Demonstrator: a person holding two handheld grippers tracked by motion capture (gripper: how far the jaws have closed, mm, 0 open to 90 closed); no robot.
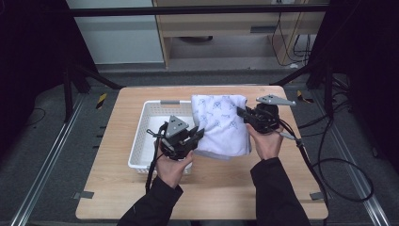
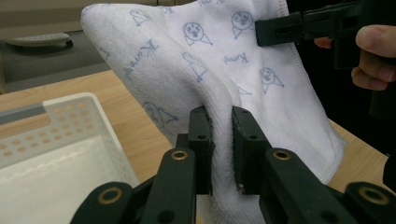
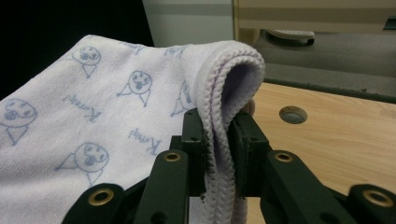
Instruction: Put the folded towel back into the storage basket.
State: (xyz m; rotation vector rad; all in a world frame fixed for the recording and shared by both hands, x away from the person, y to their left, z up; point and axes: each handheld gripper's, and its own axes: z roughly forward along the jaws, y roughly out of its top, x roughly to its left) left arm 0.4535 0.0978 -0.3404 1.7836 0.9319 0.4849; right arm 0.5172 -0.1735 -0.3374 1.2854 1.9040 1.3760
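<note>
1. Hanging between the two grippers is a white towel, soft and nubby terry cloth, printed with small blue cartoon faces and script lettering, its edges finished with a stitched hem.
2. The towel is folded over, so a doubled, rounded fold shows in the right gripper view; in the high view it is spread above the table, with its left part over the right rim of the basket.
3. The basket is white plastic, rectangular, with perforated walls and a grey handle slot at its far end; its bottom is bare in the left gripper view.
4. The table is pale wood-grain board with rounded corners, and a round grey plug sits in its surface in the right gripper view.
5. The left gripper has its black fingers clamped together on a pinch of towel near the lower left edge; the left hand grips the body from below, forearm in a dark sleeve.
6. The right gripper has its fingers closed on the folded hem at the towel's right edge; the right hand holds it pointing left across the table.
7. The left gripper points right and away from the person, towards the towel.
</note>
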